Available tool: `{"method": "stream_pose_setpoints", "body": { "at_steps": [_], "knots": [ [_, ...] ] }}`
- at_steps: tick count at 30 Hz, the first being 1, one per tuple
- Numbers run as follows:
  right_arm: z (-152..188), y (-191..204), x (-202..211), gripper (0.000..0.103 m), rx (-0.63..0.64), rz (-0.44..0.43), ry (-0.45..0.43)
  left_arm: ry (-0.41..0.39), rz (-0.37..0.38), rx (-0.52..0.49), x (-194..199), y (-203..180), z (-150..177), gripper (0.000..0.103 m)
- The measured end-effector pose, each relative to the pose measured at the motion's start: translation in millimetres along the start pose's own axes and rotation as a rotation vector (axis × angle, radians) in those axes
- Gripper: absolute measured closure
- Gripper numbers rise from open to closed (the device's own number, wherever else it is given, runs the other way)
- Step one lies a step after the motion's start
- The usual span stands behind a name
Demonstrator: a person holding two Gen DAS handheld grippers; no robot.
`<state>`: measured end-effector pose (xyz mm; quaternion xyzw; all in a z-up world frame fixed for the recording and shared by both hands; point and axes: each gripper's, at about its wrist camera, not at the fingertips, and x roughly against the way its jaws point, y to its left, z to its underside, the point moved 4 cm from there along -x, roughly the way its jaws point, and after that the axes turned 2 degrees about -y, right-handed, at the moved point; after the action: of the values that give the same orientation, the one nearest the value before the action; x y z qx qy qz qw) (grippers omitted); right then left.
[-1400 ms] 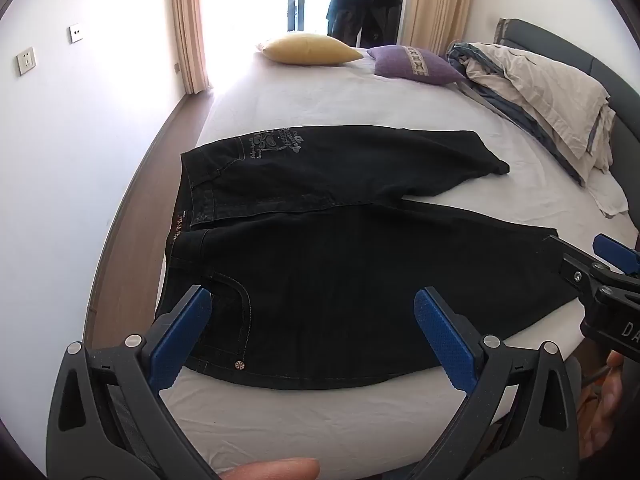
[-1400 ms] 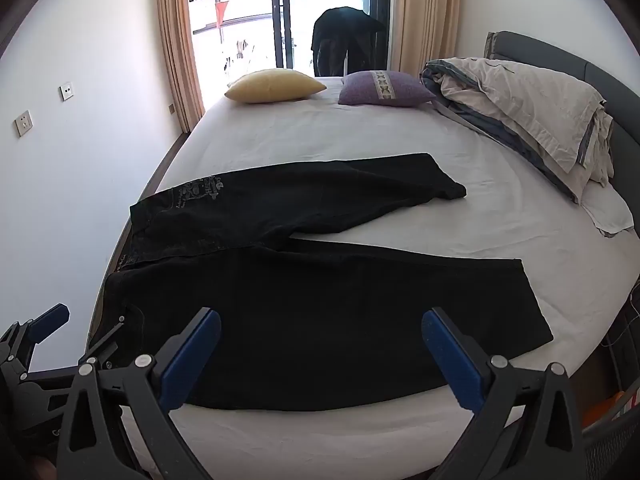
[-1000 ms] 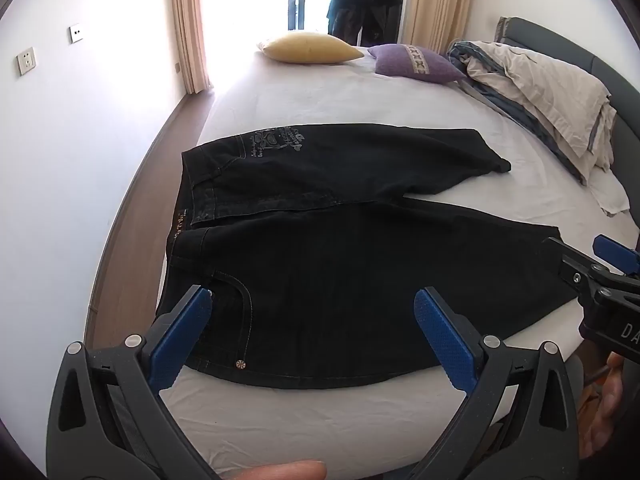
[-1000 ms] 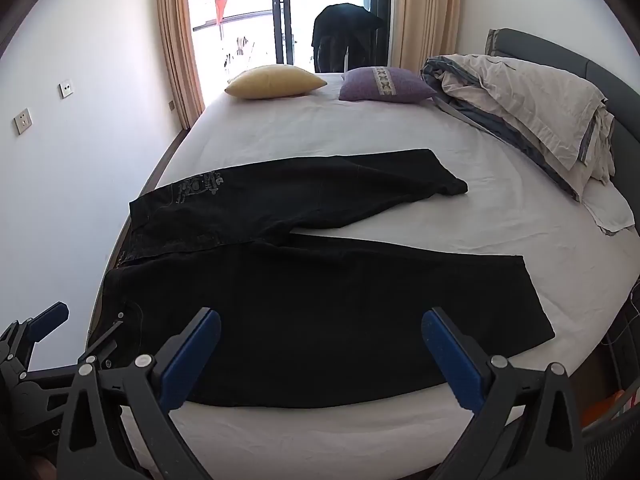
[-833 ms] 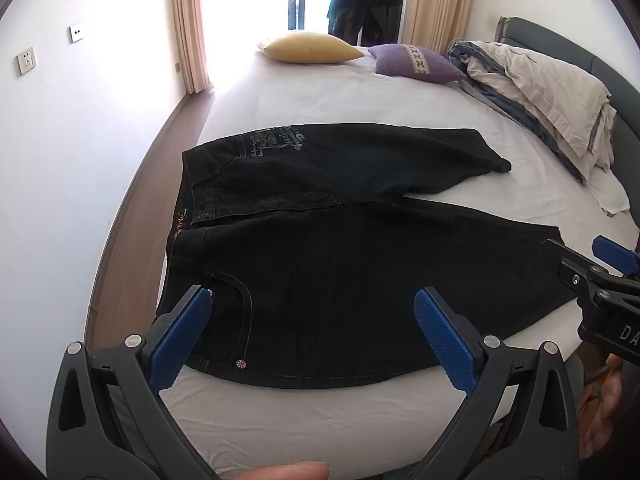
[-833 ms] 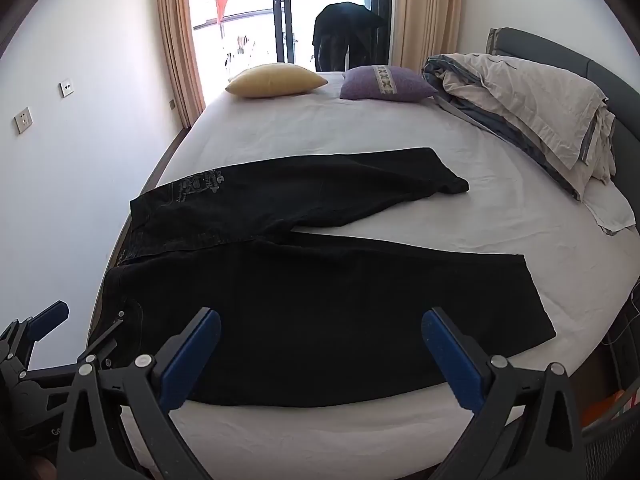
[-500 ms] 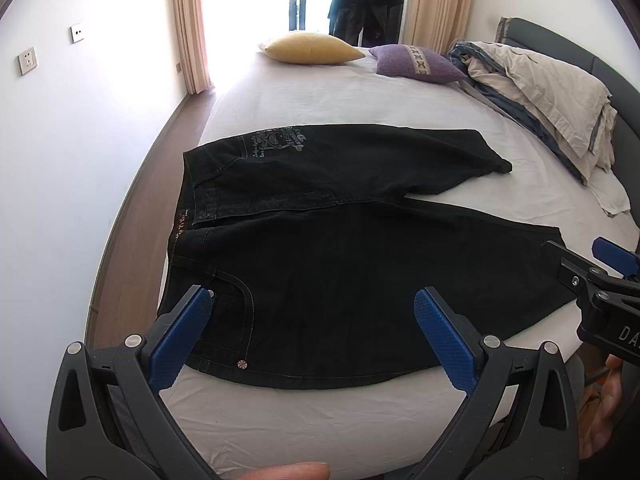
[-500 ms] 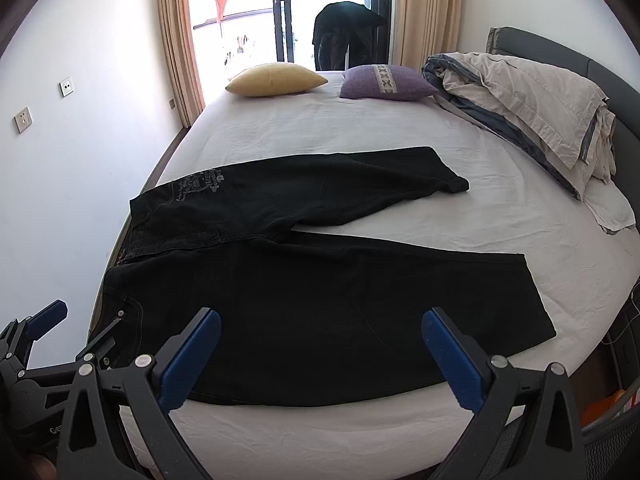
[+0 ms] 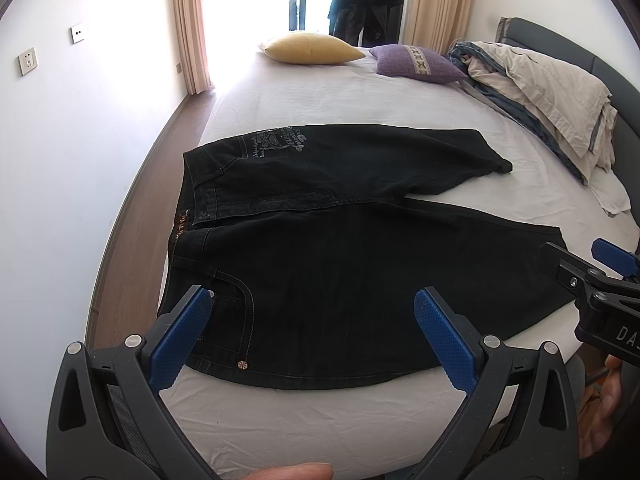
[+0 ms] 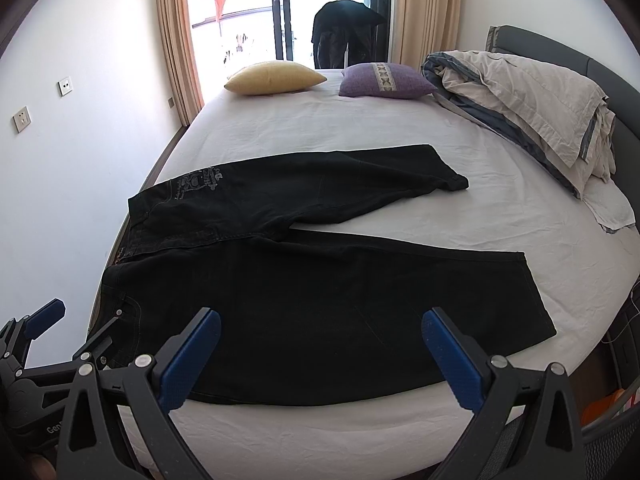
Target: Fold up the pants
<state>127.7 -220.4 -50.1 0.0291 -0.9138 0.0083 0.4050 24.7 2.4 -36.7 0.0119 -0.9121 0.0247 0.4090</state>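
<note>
black pants [image 9: 340, 248] are laid flat and unfolded across the near part of the bed [image 9: 320, 104], the 2 legs spread apart in a v, the waistband at the bed's left edge. the left claw [image 9: 316, 336] is held above the pants' near hip pocket, its blue pads [image 9: 180, 336] spread wide, nothing pinched. the right claw [image 10: 320, 356] is held over the near leg of the pants, likewise spread wide and holding nothing. beyond the pants, a yellow pillow [image 10: 274, 77] and a purple pillow [image 10: 386, 80] are seen at the bed's far end, with a bundled duvet [image 10: 528, 104] along its right side.
</note>
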Motion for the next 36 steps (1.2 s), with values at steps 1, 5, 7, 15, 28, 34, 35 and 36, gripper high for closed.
{"method": "stream_pose_setpoints", "body": {
  "at_steps": [1,5,7,15,28,34,35,36],
  "knots": [
    [0,0,0,0.0,0.0,0.0,0.001,0.0,-0.001,0.0,0,0,0,0.0],
    [4,1,-2,0.0,0.0,0.0,0.002,0.001,-0.001,-0.001,1,1,-1,0.0],
    [4,1,-3,0.0,-0.001,-0.001,0.002,0.001,-0.002,0.001,1,1,-1,0.0],
    [3,1,-3,0.0,-0.001,-0.001,0.004,0.003,-0.005,0.002,1,1,-1,0.0],
    [22,8,-12,0.0,-0.003,-0.003,0.009,0.004,-0.006,0.002,1,1,0,0.0],
    [20,7,-11,0.0,-0.004,-0.004,0.01,0.004,-0.007,0.002,1,1,0,0.0],
    [20,7,-11,0.0,-0.004,-0.005,0.011,0.005,-0.007,0.003,1,1,-1,0.0],
    [20,7,-11,0.0,-0.005,-0.005,0.011,0.005,-0.007,0.003,1,1,0,0.0]
  ]
}}
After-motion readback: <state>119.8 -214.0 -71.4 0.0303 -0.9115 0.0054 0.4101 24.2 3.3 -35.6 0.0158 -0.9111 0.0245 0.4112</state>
